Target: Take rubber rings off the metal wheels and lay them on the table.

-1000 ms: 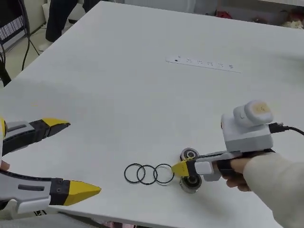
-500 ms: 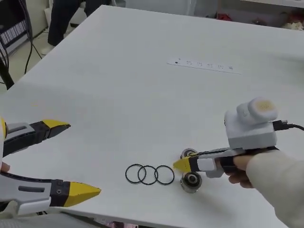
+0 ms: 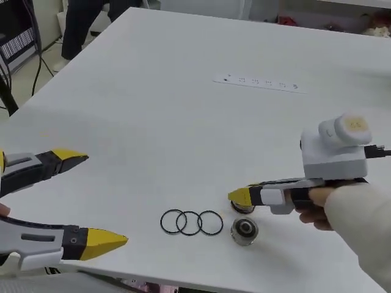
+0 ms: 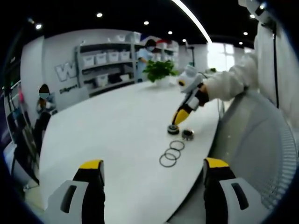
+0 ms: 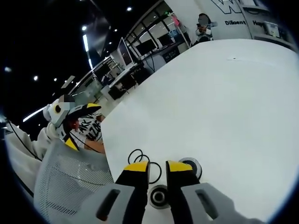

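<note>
Jaws on my left gripper (image 3: 105, 200) stand wide at lower left; those on my right gripper (image 3: 233, 196) are narrowly parted, empty, at the metal wheels (image 3: 244, 231) beside three rubber rings (image 3: 191, 223).

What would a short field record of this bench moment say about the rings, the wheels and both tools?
rubber rings: three, flat on the table, overlapping in a row
near wheel: on the table just past the row's end, uncovered
far wheel: partly hidden under the right tool's tip
right tool: jaws narrowly apart, gripping nothing, tip over the far wheel
left tool: jaws wide apart, empty, well clear of the rubber rings
</note>
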The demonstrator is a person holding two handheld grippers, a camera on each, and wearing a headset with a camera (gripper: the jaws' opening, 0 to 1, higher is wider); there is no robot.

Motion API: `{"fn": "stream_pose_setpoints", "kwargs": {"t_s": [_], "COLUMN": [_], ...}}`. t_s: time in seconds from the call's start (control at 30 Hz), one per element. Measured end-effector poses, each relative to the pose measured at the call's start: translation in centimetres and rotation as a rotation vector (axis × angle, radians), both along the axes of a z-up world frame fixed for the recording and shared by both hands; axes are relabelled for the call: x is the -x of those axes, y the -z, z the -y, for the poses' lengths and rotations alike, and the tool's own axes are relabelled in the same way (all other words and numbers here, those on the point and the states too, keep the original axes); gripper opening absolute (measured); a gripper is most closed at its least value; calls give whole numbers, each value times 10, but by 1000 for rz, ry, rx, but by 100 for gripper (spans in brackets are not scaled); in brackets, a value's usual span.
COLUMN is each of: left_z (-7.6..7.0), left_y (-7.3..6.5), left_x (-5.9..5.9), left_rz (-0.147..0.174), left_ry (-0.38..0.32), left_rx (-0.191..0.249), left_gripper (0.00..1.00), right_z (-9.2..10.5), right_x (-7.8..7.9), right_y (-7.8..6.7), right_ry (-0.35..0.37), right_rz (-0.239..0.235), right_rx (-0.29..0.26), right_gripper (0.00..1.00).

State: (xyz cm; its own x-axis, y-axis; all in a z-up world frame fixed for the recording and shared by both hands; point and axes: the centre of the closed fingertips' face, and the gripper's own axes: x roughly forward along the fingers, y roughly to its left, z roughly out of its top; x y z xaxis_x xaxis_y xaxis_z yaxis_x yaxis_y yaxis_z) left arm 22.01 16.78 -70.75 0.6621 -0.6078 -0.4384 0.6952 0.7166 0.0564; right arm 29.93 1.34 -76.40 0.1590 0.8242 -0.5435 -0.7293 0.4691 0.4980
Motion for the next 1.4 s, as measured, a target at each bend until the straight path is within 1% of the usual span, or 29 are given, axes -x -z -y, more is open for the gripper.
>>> {"fn": "stream_pose_setpoints", "kwargs": {"t_s": [0.13, 0.33, 0.43, 0.53, 0.63, 0.7, 0.83, 0.87, 0.97, 1.07, 1.13, 1.23, 1.4], "left_z": [0, 2, 6, 10, 15, 17, 22, 23, 25, 28, 30, 31, 37], "left_y": [-4, -9, -14, -19, -24, -29, -45, -49, -56, -64, -68, -70, -72], "left_x": [-3, -6, -8, -10, -10, -12, -17, -18, -22, -25, -27, -32, -36], "left_rz": [6, 14, 20, 21, 27, 36, 58, 67, 79, 91, 98, 105, 108], "left_ry": [7, 25, 39, 55, 81, 94, 116, 123, 139, 157, 171, 190, 218], "left_rx": [-7, -22, -21, -19, -30, -31, -19, -21, -28, -28, -34, -52, -67], "left_gripper": [89, 88, 88, 88, 88, 88, 88, 88, 88, 88, 88, 88, 88], "right_z": [4, 10, 14, 17, 21, 23, 27, 28, 31, 34, 37, 41, 45], "right_x": [-5, -13, -18, -23, -26, -28, -33, -34, -37, -39, -41, -42, -41], "right_y": [-5, -13, -17, -21, -24, -25, -30, -31, -34, -34, -33, -30, -25], "right_ry": [20, 49, 61, 77, 92, 98, 107, 108, 111, 114, 113, 115, 104], "right_rz": [3, 20, 46, 60, 67, 78, 100, 106, 128, 141, 154, 163, 170], "right_rx": [-18, -39, -41, -57, -67, -70, -94, -96, -100, -98, -86, -74, -55], "right_gripper": [13, 13, 14, 15, 15, 16, 16, 16, 17, 18, 18, 19, 19]}}
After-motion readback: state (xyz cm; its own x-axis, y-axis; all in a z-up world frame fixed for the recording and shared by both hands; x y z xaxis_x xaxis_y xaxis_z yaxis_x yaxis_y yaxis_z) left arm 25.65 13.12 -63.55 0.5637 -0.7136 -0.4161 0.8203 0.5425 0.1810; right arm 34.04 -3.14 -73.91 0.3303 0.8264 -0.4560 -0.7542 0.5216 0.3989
